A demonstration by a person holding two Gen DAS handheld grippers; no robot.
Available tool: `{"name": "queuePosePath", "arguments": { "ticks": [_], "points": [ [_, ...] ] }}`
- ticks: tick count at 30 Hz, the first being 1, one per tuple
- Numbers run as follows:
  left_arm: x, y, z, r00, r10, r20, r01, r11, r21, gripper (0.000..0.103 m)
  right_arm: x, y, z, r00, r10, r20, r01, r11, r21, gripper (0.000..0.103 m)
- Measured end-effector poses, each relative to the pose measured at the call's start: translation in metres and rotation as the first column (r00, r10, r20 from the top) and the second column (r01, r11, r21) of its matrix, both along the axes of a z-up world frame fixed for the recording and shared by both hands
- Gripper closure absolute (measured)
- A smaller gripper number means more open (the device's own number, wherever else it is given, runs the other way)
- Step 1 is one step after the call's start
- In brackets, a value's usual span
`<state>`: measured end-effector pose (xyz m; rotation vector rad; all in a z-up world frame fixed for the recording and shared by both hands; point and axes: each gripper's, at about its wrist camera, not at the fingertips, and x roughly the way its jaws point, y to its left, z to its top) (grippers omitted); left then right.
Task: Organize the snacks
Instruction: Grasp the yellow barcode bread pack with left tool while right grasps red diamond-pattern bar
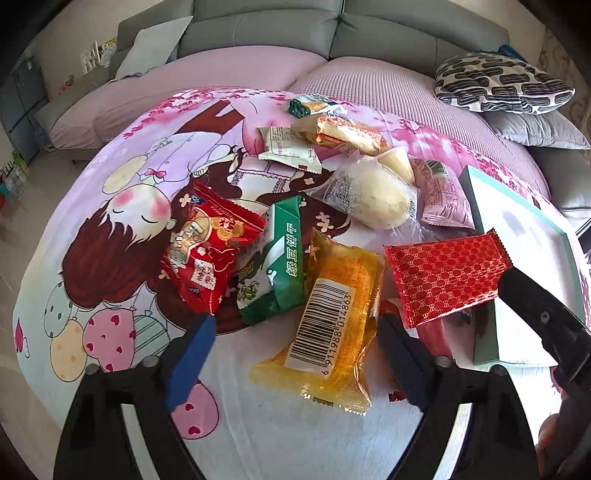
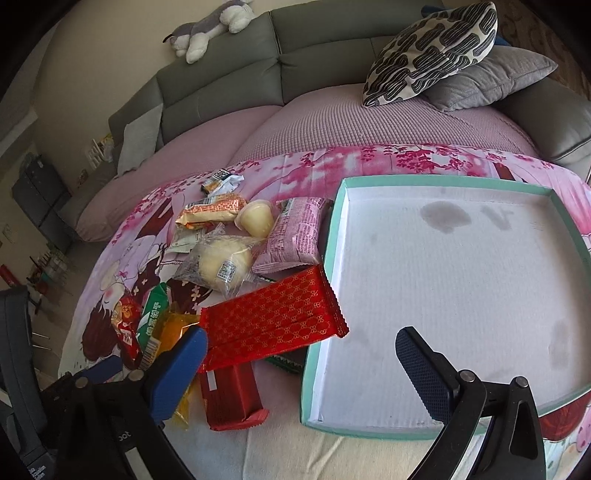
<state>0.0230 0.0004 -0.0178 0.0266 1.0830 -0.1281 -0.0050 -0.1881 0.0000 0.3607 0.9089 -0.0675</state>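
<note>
While a plain red packet (image 2: pixel 231 397) lies half hidden beneath the patterned red foil wrapper (image 2: pixel 275 325), I see both grippers, left (image 1: pixel 295 354) and right (image 2: pixel 301 360), released; the yellow barcoded cake pack (image 1: pixel 328 325) lies lower centre, long axis running bottom to top.

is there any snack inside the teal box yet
No, in the right wrist view the teal box shows only its bare white, stained bottom, and the red patterned packet only leans over its rim from outside.

Grey sofa (image 2: pixel 229 88), patterned cushion (image 2: pixel 432 51), plush dog (image 2: pixel 210 26).
</note>
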Motion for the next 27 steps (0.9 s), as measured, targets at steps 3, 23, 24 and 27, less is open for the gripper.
{"name": "queuePosePath", "arguments": {
  "ticks": [3, 23, 24, 27],
  "points": [
    [0.001, -0.002, -0.002, 1.0, -0.009, -0.009, 0.009, 1.0, -0.009, 0.019, 0.004, -0.001, -0.003, 1.0, 0.001, 0.002, -0.001, 1.0, 0.024, 0.002],
    [0.005, -0.003, -0.009, 0.998, -0.017, -0.054, 0.014, 0.999, -0.047, 0.061, 0.007, 0.006, 0.001, 0.998, 0.022, 0.059, -0.025, 0.998, 0.052, 0.057],
    [0.005, -0.001, -0.008, 0.999, -0.007, -0.053, 0.005, 0.999, -0.045, 0.062, 0.008, 0.008, 0.001, 0.998, 0.032, 0.056, -0.035, 0.998, 0.05, 0.057],
    [0.006, 0.005, -0.007, 0.999, 0.019, -0.047, -0.021, 0.999, -0.049, 0.062, 0.008, 0.014, 0.001, 0.999, 0.051, 0.017, -0.051, 0.998, 0.042, 0.057]
  ]
}}
